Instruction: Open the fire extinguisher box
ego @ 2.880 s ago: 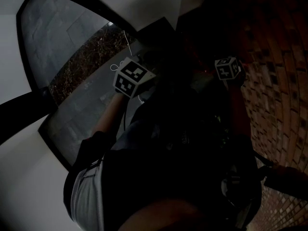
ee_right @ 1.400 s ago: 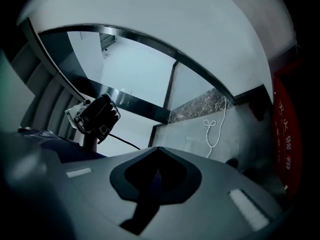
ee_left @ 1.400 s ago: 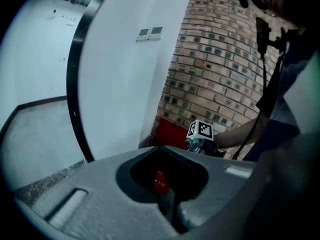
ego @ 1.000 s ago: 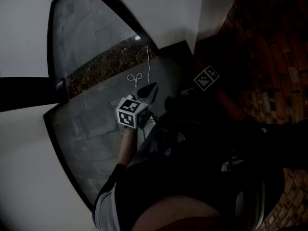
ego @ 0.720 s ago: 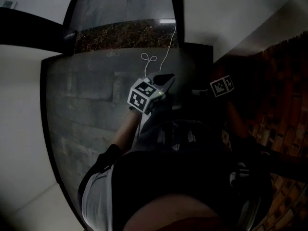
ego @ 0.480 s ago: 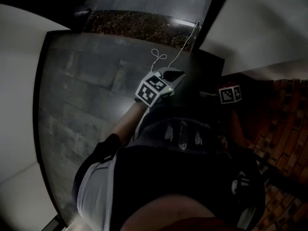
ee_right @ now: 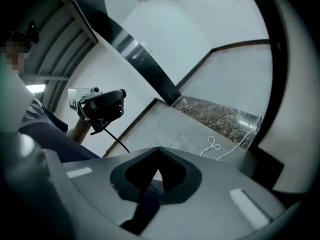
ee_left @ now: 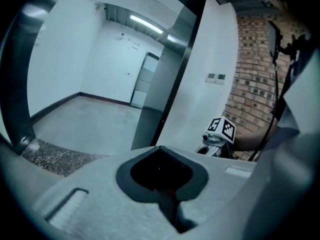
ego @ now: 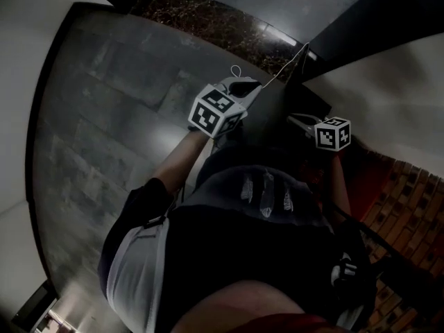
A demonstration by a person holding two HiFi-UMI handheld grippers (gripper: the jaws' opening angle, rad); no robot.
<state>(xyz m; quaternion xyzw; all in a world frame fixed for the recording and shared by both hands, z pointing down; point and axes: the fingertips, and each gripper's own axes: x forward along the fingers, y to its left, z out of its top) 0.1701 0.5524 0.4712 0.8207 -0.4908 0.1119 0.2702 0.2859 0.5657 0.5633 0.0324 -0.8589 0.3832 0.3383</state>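
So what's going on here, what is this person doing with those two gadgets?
A person holds a grey two-jaw claw in each hand, the left claw and the right claw, out in front over a grey tiled floor. Both claws are shut and hold nothing. A thin white cord lies on the floor ahead, and a red-brick wall stands to one side. No fire extinguisher box shows in any view, so nothing is being opened yet.
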